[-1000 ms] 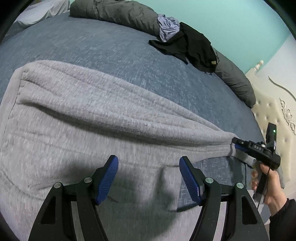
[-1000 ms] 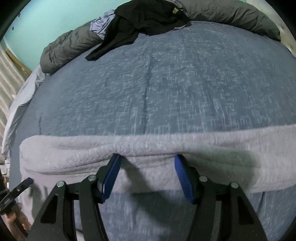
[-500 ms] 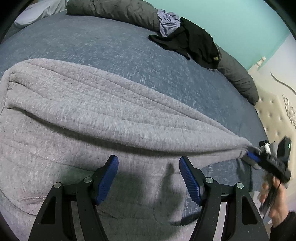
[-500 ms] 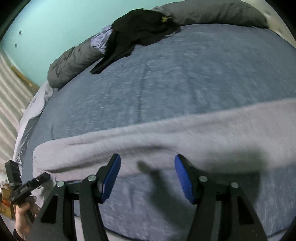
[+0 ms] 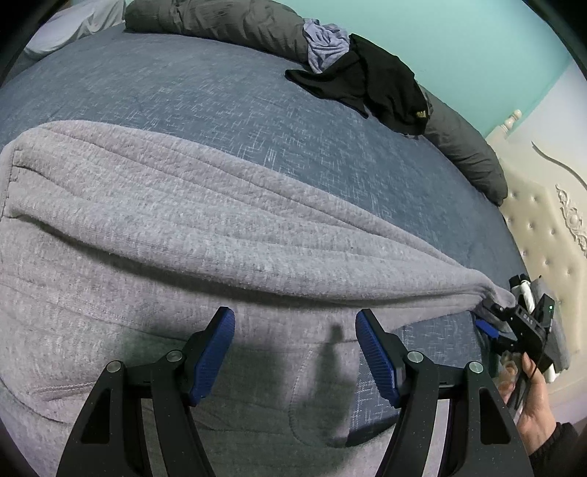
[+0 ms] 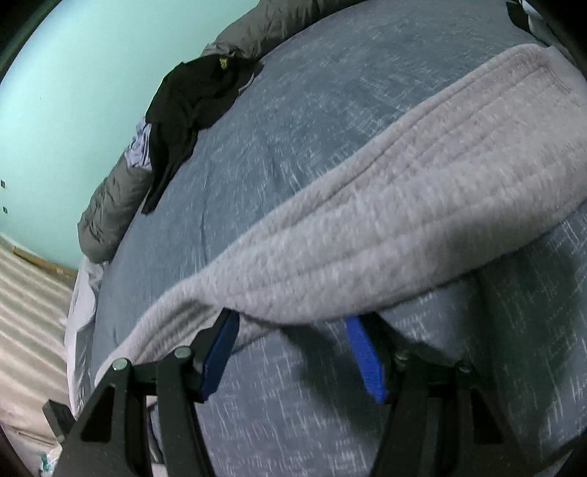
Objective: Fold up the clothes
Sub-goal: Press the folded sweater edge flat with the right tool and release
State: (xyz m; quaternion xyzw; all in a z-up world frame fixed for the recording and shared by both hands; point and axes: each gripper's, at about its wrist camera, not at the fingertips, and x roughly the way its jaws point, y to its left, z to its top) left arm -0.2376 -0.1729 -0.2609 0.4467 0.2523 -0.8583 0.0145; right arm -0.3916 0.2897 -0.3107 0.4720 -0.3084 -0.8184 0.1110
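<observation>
Left gripper (image 5: 295, 352), seen in the left wrist view, is hovering with its ribbed blue pads (image 5: 214, 354) spread apart and nothing between them, just above a grey knitted garment (image 5: 190, 220). That garment is lying across the near part of the bed, its ribbed band running in soft parallel ridges from the left toward the far right, where it is tapering to a point. At that point the right gripper (image 5: 491, 319), black and boxy, is meeting the cloth; whether it is pinching it I cannot tell from here. A hand (image 5: 532, 400) is holding its handle. The blue woven bedcover (image 5: 220, 91) is showing a flecked cross-hatch. At the far side a crumpled black garment (image 5: 370, 88) is resting against a dark grey padded quilt (image 5: 227, 22).

In the right wrist view, the right gripper (image 6: 293, 352) is pointing beneath the garment's (image 6: 367, 235) thick ribbed edge, which is draping over both blue pad tips; the pads (image 6: 367, 359) are standing apart, and a grip cannot be confirmed.
</observation>
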